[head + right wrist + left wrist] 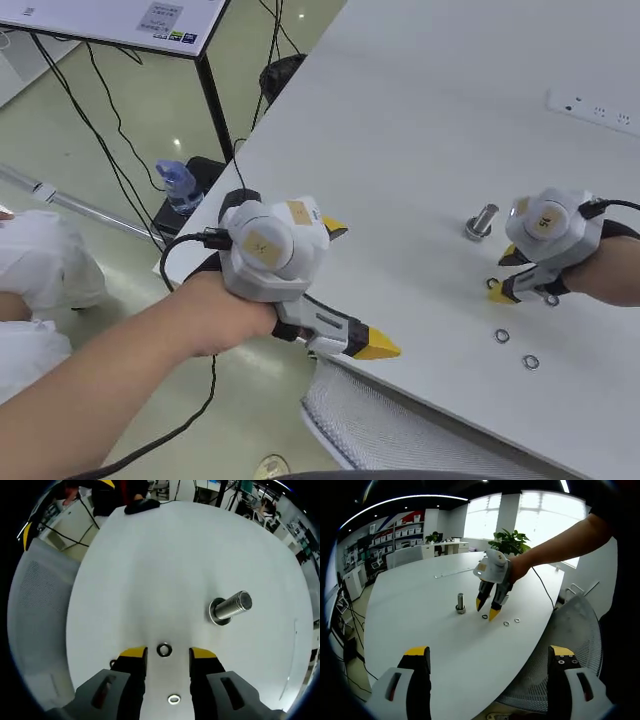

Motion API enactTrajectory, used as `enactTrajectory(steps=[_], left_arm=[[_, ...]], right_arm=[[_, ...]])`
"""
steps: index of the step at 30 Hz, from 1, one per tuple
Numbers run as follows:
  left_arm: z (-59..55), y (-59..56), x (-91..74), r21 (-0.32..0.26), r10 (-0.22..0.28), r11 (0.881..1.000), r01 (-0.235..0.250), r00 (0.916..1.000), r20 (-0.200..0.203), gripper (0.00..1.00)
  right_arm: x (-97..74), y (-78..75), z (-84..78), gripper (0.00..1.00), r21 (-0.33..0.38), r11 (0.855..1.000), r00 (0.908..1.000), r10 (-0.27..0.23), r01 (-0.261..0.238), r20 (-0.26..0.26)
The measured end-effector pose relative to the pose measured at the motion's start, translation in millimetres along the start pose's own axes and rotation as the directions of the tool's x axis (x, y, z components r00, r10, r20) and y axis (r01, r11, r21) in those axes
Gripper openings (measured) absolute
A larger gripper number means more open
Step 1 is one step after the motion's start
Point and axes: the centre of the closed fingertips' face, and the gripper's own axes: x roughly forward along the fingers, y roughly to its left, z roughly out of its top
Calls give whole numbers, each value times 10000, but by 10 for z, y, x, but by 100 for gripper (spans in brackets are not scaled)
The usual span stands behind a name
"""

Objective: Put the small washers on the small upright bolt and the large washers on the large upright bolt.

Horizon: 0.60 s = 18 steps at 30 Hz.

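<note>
At a white table (420, 120), the right gripper (167, 653) points down at a washer (164, 650), jaws parted, with the ring lying flat between the yellow tips. An upright bolt (231, 607) stands near it. More washers (502, 336) lie loose just beside the gripper. The left gripper (360, 289) hangs over the table's near edge, jaws spread wide and holding nothing.

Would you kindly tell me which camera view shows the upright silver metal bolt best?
The right gripper view: the upright silver metal bolt is close and large, its shaft and base clear. The head view shows the bolt small; the left gripper view, small and distant.
</note>
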Motion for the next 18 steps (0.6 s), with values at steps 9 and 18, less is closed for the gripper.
enactTrajectory(steps=[9,18], left_arm=[[6,2,0,20,-29,10000,29,10000,19,98],[17,-2,4,39,-80,10000,79,9999,82,99]], right_arm=[[-8,-9,0,31,99,10000,10000,10,-10,20],[-5,17,1,21,94,9999,9996,-38,41,-293]])
